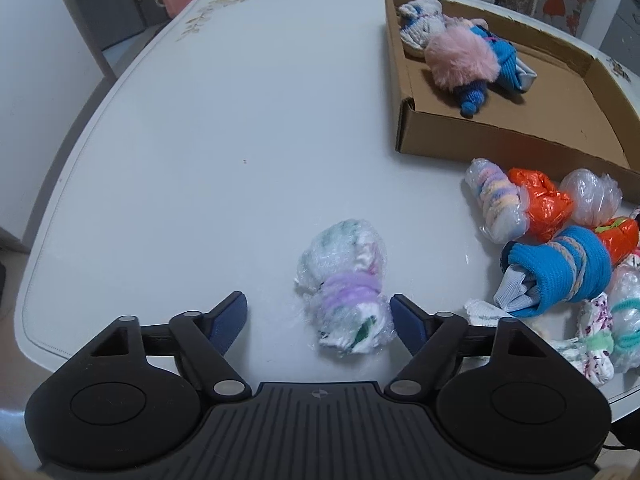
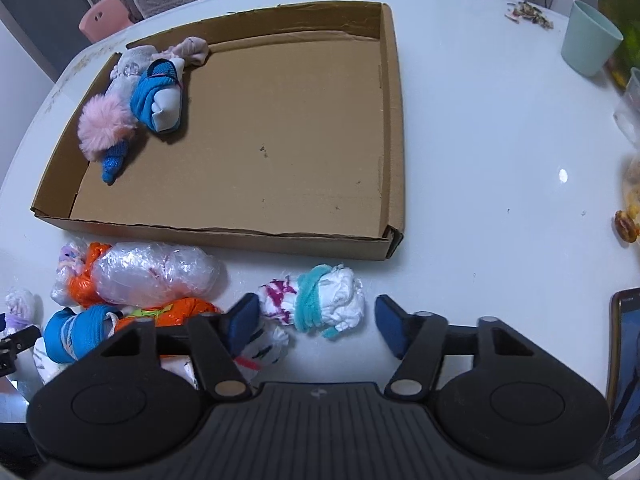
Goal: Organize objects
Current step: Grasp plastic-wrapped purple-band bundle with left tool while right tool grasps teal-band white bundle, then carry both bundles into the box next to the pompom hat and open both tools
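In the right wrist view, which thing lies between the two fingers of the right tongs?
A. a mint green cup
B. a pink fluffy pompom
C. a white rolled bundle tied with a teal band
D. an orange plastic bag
C: the white bundle with the teal band lies on the table between the fingers of the right tongs.

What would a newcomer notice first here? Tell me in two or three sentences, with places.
The shallow cardboard box on the white table stands out, nearly bare but for a fluffy pink pompom and blue rolled socks in its far left corner. In front of it lies a heap of bundles, bright orange plastic among them. Each gripper straddles one: the left gripper a purple-banded bundle, the right gripper a teal-banded one.
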The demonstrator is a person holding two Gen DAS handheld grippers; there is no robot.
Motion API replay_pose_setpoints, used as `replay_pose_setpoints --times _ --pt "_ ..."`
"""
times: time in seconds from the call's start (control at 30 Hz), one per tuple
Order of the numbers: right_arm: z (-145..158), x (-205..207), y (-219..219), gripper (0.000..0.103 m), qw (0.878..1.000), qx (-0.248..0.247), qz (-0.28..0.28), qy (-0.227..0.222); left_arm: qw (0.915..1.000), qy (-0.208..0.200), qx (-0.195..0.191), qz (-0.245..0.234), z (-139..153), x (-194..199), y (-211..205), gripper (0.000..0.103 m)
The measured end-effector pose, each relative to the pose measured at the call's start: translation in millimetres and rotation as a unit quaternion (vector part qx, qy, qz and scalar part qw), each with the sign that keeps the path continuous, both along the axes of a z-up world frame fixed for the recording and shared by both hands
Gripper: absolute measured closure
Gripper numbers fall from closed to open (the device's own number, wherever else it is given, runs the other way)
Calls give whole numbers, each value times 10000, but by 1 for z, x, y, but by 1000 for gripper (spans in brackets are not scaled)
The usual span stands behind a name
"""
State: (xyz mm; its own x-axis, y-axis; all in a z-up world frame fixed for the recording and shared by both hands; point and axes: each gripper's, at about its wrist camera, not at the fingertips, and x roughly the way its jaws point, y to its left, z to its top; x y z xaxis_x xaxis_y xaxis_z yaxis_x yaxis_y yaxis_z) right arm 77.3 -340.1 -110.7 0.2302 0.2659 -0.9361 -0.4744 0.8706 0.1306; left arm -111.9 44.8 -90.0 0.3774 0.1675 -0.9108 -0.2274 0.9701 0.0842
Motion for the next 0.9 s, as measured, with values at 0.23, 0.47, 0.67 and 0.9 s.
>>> replay_pose_setpoints --times 0.23,0.47,0.67,0.9 --pt "2 -2 -10 55 10000 64 -13 70 9993 -166 223 -251 3 6 -7 43" --pt "8 -5 -15 55 9999 124 -17 64 9983 -198 412 -374 3 9 -9 61" --pt "22 -8 -33 55 9995 288 -129 28 9980 -284 497 -277 14 11 -4 61" --pt "35 -5 -53 55 9987 438 -268 -56 9970 -715 281 -29 59 17 1 61"
